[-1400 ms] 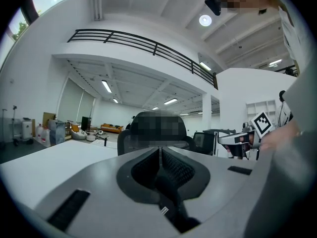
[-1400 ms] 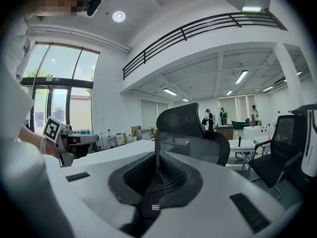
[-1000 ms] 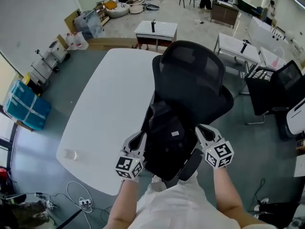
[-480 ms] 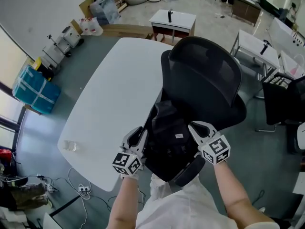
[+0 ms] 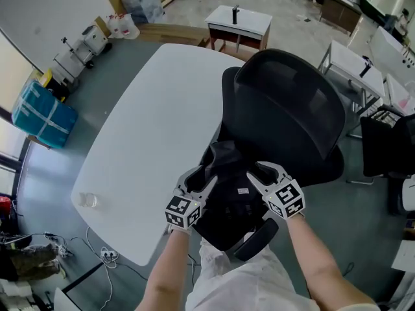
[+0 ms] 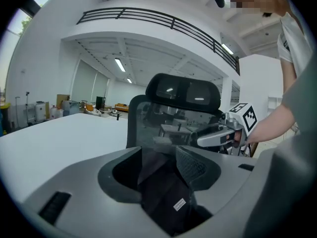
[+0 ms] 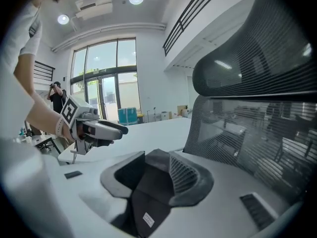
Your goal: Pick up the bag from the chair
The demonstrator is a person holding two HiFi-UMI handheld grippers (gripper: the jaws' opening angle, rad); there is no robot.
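Note:
A black bag [image 5: 230,199] with a small white label sits on the seat of a black mesh-backed office chair [image 5: 292,115]. My left gripper [image 5: 200,177] is at the bag's upper left and stands open. My right gripper [image 5: 260,172] is at its upper right, also open. In the left gripper view the jaws [image 6: 158,162] straddle a fold of the bag [image 6: 166,202] with a gap on both sides. The right gripper view shows its jaws [image 7: 157,170] around the bag's top [image 7: 148,197] in the same way. Each gripper shows in the other's view, the right [image 6: 218,135] and the left [image 7: 99,129].
A large white table [image 5: 149,128] lies right beside the chair on the left, with a clear cup [image 5: 86,201] near its close corner. The chair's armrest [image 5: 254,238] sits below my right gripper. Cables [image 5: 104,254], a blue box [image 5: 42,112] and more desks [image 5: 240,21] stand around.
Both grippers have moved forward and inward, from the bag's lower sides up to its top. They are closer together now, with bag fabric between each pair of jaws.

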